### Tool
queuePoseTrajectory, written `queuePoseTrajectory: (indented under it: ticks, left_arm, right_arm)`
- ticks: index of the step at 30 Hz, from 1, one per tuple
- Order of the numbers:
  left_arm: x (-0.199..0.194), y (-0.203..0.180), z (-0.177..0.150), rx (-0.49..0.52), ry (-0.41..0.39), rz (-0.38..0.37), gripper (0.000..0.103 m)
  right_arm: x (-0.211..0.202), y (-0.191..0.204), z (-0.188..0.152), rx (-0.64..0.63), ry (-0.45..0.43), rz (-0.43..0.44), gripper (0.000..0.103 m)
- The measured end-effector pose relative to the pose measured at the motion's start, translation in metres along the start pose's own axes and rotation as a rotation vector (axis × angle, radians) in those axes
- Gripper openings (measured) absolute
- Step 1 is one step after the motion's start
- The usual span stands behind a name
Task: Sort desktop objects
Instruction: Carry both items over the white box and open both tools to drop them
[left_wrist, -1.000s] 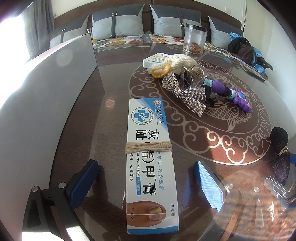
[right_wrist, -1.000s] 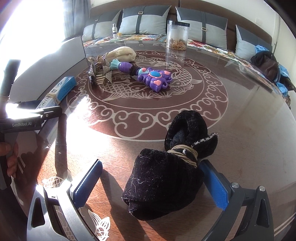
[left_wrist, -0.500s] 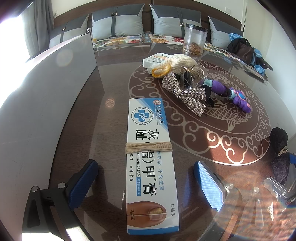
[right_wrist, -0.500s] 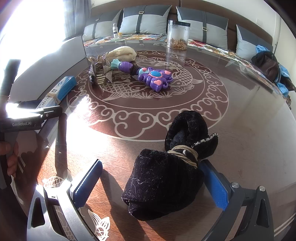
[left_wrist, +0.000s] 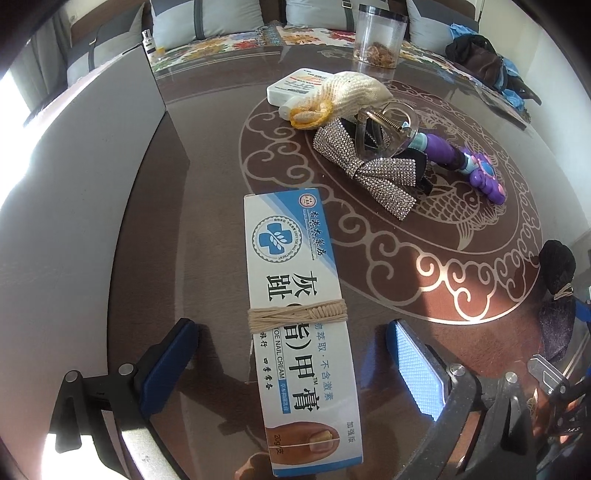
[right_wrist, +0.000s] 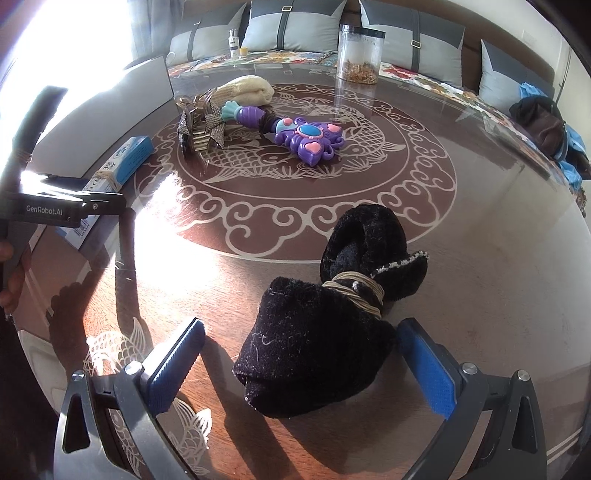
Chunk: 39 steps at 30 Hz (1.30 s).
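Several items (left_wrist: 365, 173) heaped beyond cream box (left_wrist: 295, 317), path unobstructed.

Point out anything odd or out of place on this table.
Nothing is spilled or broken. Oddest: twine wrapped round the nail cream box and the rolled black sock. The sparkly bow, clear hair claw and purple toy lie jumbled together.

You are working in a home living room: a sofa with grey cushions (right_wrist: 291, 26) and a floral cover (left_wrist: 317, 35) runs behind a glossy brown table (right_wrist: 480, 236) inlaid with fish and scrolls. Clothing (right_wrist: 543, 122) lies heaped on the seat.
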<state>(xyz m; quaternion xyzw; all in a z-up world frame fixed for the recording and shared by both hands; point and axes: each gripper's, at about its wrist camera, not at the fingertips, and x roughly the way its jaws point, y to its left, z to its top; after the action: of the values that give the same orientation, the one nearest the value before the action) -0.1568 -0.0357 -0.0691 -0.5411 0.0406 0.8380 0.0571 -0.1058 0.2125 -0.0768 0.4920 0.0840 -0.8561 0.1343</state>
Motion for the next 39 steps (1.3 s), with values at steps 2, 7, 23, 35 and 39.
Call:
queuePoseTrajectory:
  ticks: [2,7,23,35,39]
  left_arm:
    - [-0.009,-0.003,-0.001,0.004,-0.050,-0.001,0.043]
    - [-0.040,-0.004,-0.015,-0.043,-0.122,-0.100,0.043]
    - [-0.217,0.216,-0.075,-0.372,-0.334,-0.057,0.043]
    - [-0.129,0.270,-0.123,-0.471,-0.076,0.005,0.062]
    - [-0.146,0.265,-0.130,-0.464,-0.143,0.030,0.067]
  right_arm:
    - [-0.005,0.003,-0.002,-0.014,-0.019,0.017,0.088]
    - [-0.016,0.012,0.001,-0.029,-0.044,0.042,0.035]
    - [-0.122,0.207,0.104,-0.228,-0.286,0.326,0.034]
    - [-0.036,0.378,0.181,-0.456,-0.138,0.356,0.069]
    - [-0.043,0.353,0.183,-0.390,-0.180,0.375,0.078]
